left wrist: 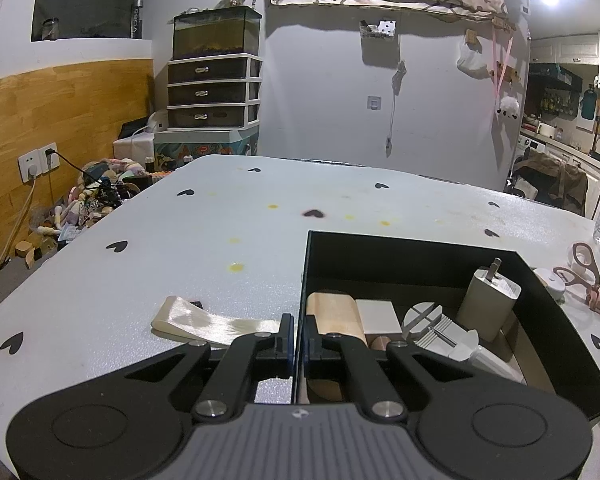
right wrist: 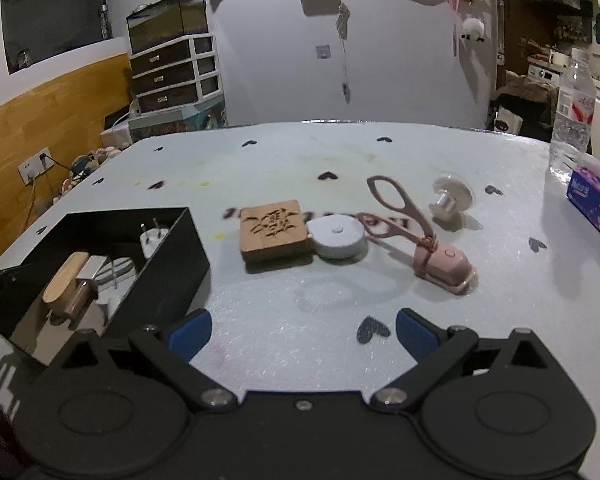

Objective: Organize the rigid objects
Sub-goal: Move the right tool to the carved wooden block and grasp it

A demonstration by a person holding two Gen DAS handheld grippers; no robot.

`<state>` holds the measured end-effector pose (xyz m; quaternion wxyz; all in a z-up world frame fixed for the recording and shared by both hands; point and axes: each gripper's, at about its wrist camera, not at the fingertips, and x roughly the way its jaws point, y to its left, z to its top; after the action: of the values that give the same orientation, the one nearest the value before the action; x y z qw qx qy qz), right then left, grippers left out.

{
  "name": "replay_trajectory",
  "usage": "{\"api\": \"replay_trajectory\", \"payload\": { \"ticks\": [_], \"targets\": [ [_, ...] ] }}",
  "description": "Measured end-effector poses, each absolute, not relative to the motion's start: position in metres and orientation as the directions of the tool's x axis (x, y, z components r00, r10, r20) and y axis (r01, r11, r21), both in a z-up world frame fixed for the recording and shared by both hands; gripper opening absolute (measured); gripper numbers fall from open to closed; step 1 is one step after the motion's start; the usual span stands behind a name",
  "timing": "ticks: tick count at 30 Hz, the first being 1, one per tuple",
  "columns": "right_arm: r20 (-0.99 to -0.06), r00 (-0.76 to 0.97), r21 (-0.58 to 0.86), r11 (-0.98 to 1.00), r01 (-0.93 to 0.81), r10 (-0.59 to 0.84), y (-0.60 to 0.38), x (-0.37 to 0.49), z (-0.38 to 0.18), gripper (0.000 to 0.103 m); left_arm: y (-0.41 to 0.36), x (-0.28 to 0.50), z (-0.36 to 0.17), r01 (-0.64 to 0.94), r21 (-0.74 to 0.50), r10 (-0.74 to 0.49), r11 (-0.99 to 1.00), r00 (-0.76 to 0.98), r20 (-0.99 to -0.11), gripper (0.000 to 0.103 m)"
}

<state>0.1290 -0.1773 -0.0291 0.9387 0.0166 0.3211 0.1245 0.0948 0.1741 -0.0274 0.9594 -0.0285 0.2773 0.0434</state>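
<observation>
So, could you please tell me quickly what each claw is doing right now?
Left claw: closed on the black box's wall.
Right claw: open, holding nothing.

My left wrist view looks forward and down from low over the desk [left wrist: 140, 240], close on the black box [left wrist: 420, 248]. My right wrist view faces the same wall from farther right; both share the black box [right wrist: 172, 264] and desk [right wrist: 300, 152].

A clear plastic water bottle [right wrist: 572, 120] stands at the table's [right wrist: 300, 160] far right, a blue tissue box [right wrist: 596, 200] just beside it. Beyond the far left corner a glass tank [left wrist: 216, 32] tops a three-drawer unit [left wrist: 214, 92]; a wall socket [left wrist: 38, 162] sits lower left.
</observation>
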Motion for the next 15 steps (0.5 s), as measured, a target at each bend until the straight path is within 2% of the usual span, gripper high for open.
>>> {"api": "replay_trajectory", "payload": {
  "ticks": [3,10,15],
  "targets": [
    [-0.586,0.766,0.065,0.958,-0.279,0.263,-0.170,0.140,-0.033,0.079,0.174,0.095,-0.027,-0.100,-0.031,0.068,0.995,0.843,-0.534,0.003],
    [-0.594,0.711,0.140,0.918,-0.370,0.377,-0.152,0.184,-0.045,0.077,0.174,0.094,-0.027,-0.100,-0.034,0.067,0.994,0.843,-0.534,0.003],
    [-0.649,0.679,0.131,0.930,-0.344,0.343,-0.139,0.216,-0.064,0.078,0.174,0.094,-0.027,-0.096,-0.025,0.067,0.995,0.844,-0.533,0.003]
  ]
}}
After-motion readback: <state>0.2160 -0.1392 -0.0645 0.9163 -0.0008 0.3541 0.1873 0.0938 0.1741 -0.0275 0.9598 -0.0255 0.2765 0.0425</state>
